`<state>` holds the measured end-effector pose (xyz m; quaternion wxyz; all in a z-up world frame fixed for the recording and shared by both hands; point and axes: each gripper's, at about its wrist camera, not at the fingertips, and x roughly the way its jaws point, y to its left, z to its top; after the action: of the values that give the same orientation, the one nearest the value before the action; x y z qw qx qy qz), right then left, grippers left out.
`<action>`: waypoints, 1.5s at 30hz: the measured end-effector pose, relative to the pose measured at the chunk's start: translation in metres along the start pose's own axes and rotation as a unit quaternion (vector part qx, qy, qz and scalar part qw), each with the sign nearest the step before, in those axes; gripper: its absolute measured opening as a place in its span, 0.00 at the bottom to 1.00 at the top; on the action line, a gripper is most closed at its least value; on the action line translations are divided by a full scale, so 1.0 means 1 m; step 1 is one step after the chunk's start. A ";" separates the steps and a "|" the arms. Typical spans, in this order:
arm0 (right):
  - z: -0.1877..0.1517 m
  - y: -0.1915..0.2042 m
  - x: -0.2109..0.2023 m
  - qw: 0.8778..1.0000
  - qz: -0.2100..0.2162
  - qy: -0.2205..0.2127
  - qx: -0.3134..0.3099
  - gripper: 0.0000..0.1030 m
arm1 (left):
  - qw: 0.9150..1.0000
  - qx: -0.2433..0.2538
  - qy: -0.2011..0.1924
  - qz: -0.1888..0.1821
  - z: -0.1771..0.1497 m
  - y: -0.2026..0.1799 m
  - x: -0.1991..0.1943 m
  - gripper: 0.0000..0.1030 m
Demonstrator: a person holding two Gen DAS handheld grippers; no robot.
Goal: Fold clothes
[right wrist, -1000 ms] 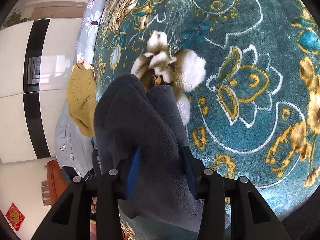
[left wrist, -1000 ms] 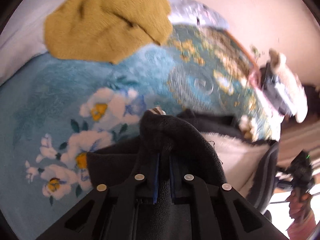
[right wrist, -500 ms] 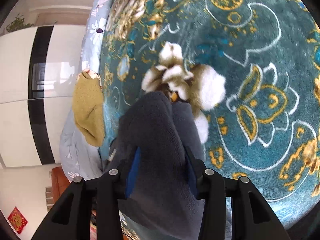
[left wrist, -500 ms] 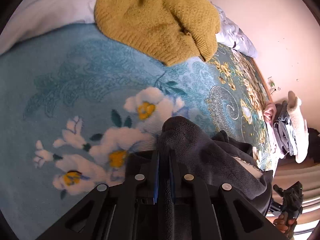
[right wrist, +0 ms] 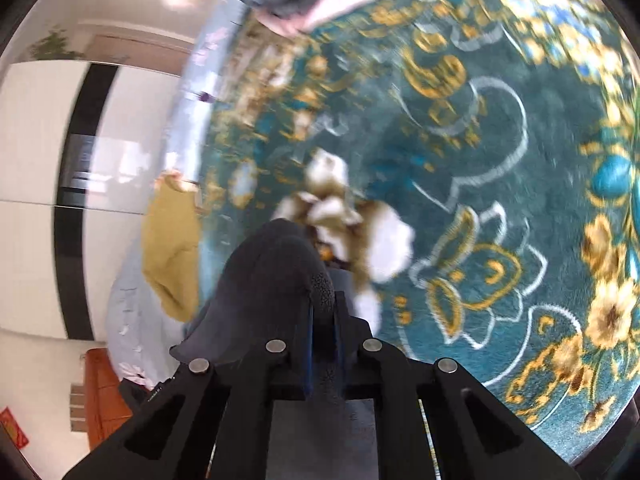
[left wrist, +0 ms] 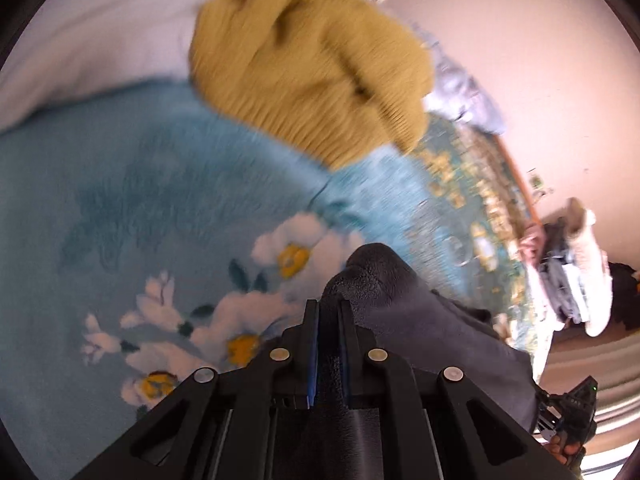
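Your right gripper point(right wrist: 322, 344) has pinched tighter on the dark fleece garment point(right wrist: 276, 268); left gripper point(left wrist: 328, 340) stays clamped on it, centre frame. Both views blur: you're mid-swing w/ the fold.

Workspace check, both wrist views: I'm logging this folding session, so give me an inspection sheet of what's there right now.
Surface: teal floral blanket spread over a bed; both views motion-blurred.
Job's things: dark grey fleece garment, bunched in both grippers, lifted at the pinch points.
Clutter: mustard knit sweater lying on the blanket's far edge; stack of folded clothes by the wall; white-and-brown furry item on the blanket.
Grippers: left gripper shut on the fleece; right gripper shut on the fleece.
Cables: nothing seen.
Surroundings: beige wall; white wardrobe with black stripe.
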<state>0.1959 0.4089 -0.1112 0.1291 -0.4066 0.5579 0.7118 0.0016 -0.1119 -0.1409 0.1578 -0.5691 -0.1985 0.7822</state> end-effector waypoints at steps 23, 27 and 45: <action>-0.047 -0.031 -0.021 0.999 0.029 0.038 0.016 0.65 | 0.989 -0.027 0.089 -0.119 -0.049 0.026 -0.038 0.77; -0.059 -0.040 -0.006 0.997 0.040 0.063 0.033 0.79 | 0.979 -0.025 0.142 -0.147 -0.063 0.023 -0.020 0.77; -0.057 -0.014 0.043 0.992 0.068 0.106 -0.019 0.81 | 0.969 -0.006 0.183 -0.165 -0.044 0.023 0.002 0.84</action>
<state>0.2019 0.3510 -0.1545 0.0128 -0.4438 0.5808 0.6823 0.0422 -0.1250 -0.1654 0.3151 -0.6632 -0.2617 0.6265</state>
